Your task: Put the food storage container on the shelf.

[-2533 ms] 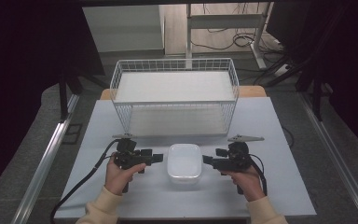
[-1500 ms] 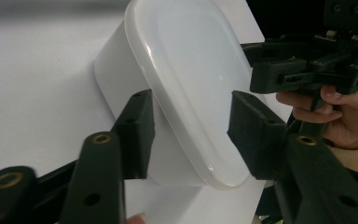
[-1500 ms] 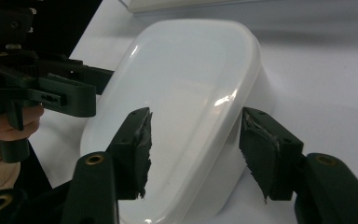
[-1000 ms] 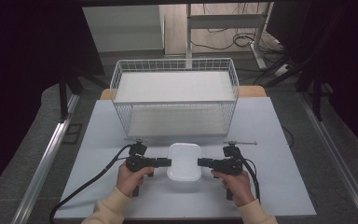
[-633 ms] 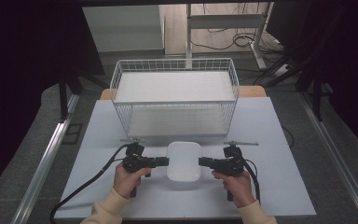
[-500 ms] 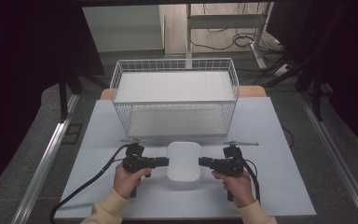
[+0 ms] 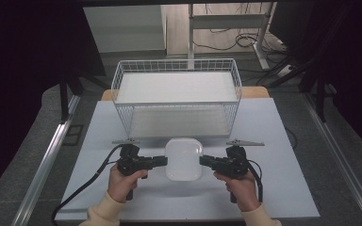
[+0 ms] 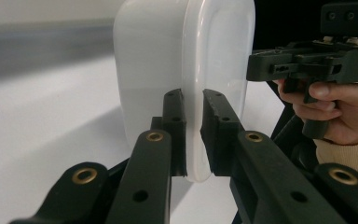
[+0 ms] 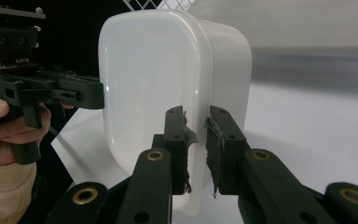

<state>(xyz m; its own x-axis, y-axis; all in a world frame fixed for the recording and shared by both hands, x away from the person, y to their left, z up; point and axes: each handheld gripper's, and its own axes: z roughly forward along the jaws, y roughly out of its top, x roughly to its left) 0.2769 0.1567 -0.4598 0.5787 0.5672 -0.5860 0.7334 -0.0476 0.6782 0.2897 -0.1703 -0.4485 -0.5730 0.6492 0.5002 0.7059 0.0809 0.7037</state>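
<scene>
Left claw (image 7: 160, 161) and right claw (image 7: 206, 160) each pinch the white tub's (image 7: 183, 158) rim; uneven lifting could twist it free.

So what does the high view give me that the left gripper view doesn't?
High view alone: the white wire basket standing just beyond the container, the whole table, and both tools meeting the container from opposite sides, left tool and right tool.

Left gripper view alone: the left tool's jaws closed on the container's protruding rim, one jaw on each face.

Both: the white lidded container, and the right tool reaching it from the far side.
</scene>
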